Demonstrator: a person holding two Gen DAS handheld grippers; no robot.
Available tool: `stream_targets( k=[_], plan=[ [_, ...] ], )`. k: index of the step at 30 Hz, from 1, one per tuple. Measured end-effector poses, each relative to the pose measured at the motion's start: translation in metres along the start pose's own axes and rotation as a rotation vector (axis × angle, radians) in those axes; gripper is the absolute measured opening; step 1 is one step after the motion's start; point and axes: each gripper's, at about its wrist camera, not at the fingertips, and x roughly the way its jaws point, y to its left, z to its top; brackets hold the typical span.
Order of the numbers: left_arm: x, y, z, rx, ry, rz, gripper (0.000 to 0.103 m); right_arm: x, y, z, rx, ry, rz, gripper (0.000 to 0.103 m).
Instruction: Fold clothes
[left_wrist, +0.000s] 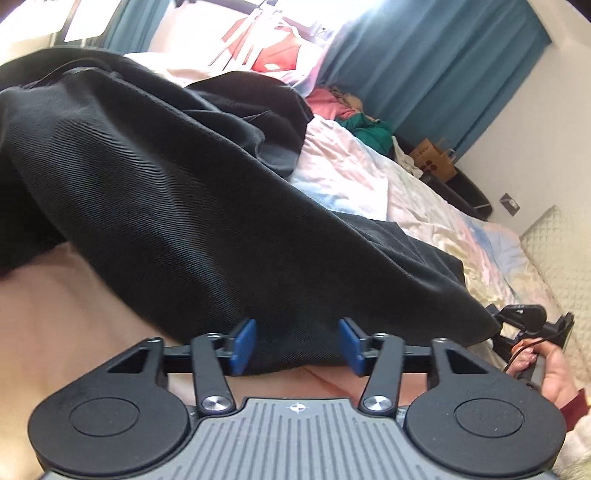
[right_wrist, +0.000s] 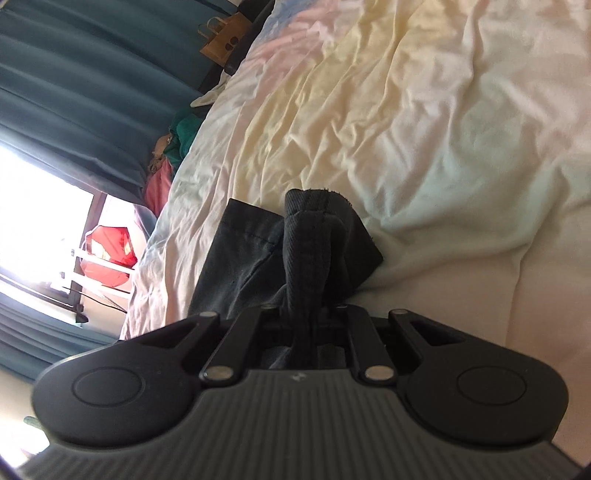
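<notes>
While it lies spread across the bed, the dark charcoal ribbed-cotton garment (left_wrist: 177, 192) fills most of the left wrist view, one bunched hem end (right_wrist: 317, 236) of it rising out of the right gripper (right_wrist: 308, 325), whose fingers are drawn tight together on that fold. The left gripper (left_wrist: 297, 345) stands wide apart, its blue pads (left_wrist: 243, 343) at the garment's near edge with cloth between them but not pinched. Under the garment is a crumpled pale cream-and-pastel bedsheet (right_wrist: 424, 122). Low at the right of the left view, a hand (left_wrist: 550, 373) holds what is probably the other gripper's handle. Beyond the bed are a heap of pink and green clothes (left_wrist: 351, 114), teal curtains (left_wrist: 424, 62) and a brown paper bag (left_wrist: 432, 158).
</notes>
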Motion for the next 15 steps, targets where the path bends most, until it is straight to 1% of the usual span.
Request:
stream_targets(
  k=[1, 2, 4, 5, 6, 7, 8, 9, 10, 12, 13, 15],
  plan=[
    [-0.005, 0.004, 0.001, -0.034, 0.002, 0.002, 0.071, 0.000, -0.001, 0.000, 0.003, 0.002, 0.000, 0.011],
    [-0.010, 0.009, 0.002, -0.067, 0.004, 0.004, 0.075, 0.000, -0.002, 0.001, 0.006, 0.004, 0.001, 0.011],
    [-0.020, 0.018, 0.003, -0.134, 0.009, 0.007, 0.079, -0.001, -0.003, 0.002, 0.012, 0.007, 0.001, 0.011],
    [-0.025, 0.022, 0.004, -0.168, 0.011, 0.009, 0.083, -0.002, -0.003, 0.002, 0.015, 0.007, 0.003, 0.011],
    [-0.032, 0.035, 0.005, -0.245, -0.008, 0.033, 0.085, -0.003, -0.003, 0.002, 0.016, 0.007, 0.004, 0.011],
    [-0.039, 0.050, 0.006, -0.333, -0.032, 0.062, 0.089, -0.003, -0.002, 0.002, 0.013, 0.006, 0.003, 0.011],
    [-0.044, 0.068, 0.006, -0.439, -0.058, 0.094, 0.092, -0.004, -0.002, 0.002, 0.010, 0.006, 0.003, 0.011],
    [-0.050, 0.087, 0.006, -0.549, -0.084, 0.127, 0.092, -0.004, -0.001, 0.002, 0.007, 0.006, 0.002, 0.011],
    [-0.054, 0.103, 0.005, -0.641, -0.108, 0.142, 0.092, -0.003, -0.001, 0.002, 0.005, 0.006, 0.000, 0.011],
    [-0.063, 0.136, -0.001, -0.820, -0.183, 0.138, 0.089, -0.003, -0.001, 0.001, 0.007, 0.004, -0.002, 0.011],
    [-0.066, 0.148, -0.004, -0.891, -0.217, 0.130, 0.085, -0.003, -0.001, 0.001, 0.009, 0.003, -0.003, 0.011],
    [-0.069, 0.163, -0.005, -0.994, -0.289, 0.110, 0.082, -0.003, 0.000, 0.001, 0.011, 0.000, -0.005, 0.011]
  ],
)
